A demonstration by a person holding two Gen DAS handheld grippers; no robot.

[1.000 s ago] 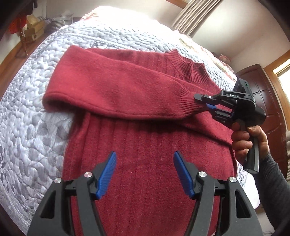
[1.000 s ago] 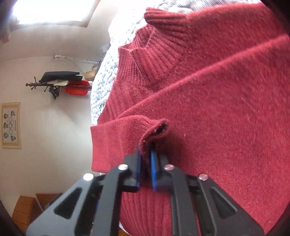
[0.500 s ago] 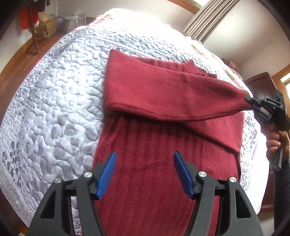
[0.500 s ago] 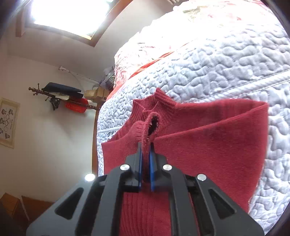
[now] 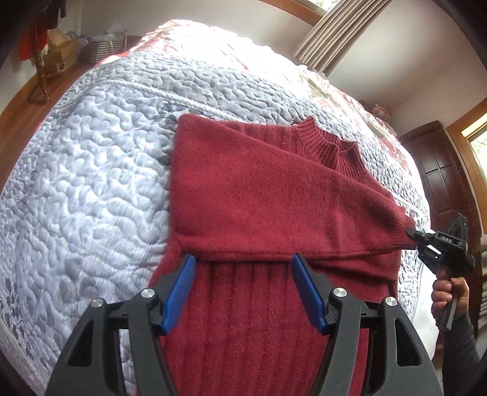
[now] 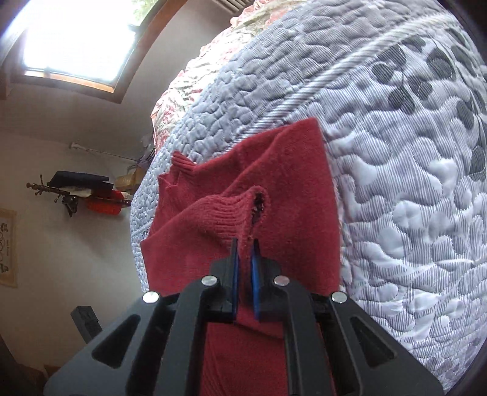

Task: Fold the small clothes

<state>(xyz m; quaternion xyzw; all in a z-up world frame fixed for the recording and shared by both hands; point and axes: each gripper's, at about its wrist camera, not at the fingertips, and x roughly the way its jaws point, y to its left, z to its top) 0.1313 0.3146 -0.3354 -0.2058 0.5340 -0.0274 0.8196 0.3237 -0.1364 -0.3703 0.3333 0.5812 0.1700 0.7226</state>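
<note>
A dark red knit sweater (image 5: pixel 261 195) lies on a quilted bed, one sleeve folded across its chest toward the right. My left gripper (image 5: pixel 243 259) hovers open over the ribbed lower body, its blue pads just below the folded sleeve's edge, holding nothing. My right gripper (image 6: pixel 244 243) is shut on the ribbed cuff (image 6: pixel 231 210) of that sleeve. In the left wrist view the right gripper (image 5: pixel 421 239) pulls the cuff (image 5: pixel 398 234) out past the sweater's right edge, with a person's hand (image 5: pixel 447 292) on its handle. The collar (image 5: pixel 328 146) points toward the far side.
The pale blue-grey quilt (image 5: pixel 91 170) covers the bed, with a floral cover (image 5: pixel 243 51) beyond it. A wooden door (image 5: pixel 441 170) and curtain (image 5: pixel 334 27) stand at the right. A coat rack (image 6: pixel 73 192) hangs on the wall left of the bed.
My right gripper has drawn the cuff rightward and outward, stretching the sleeve straight across the chest. My left gripper has moved up the sweater to the sleeve's lower edge, staying open.
</note>
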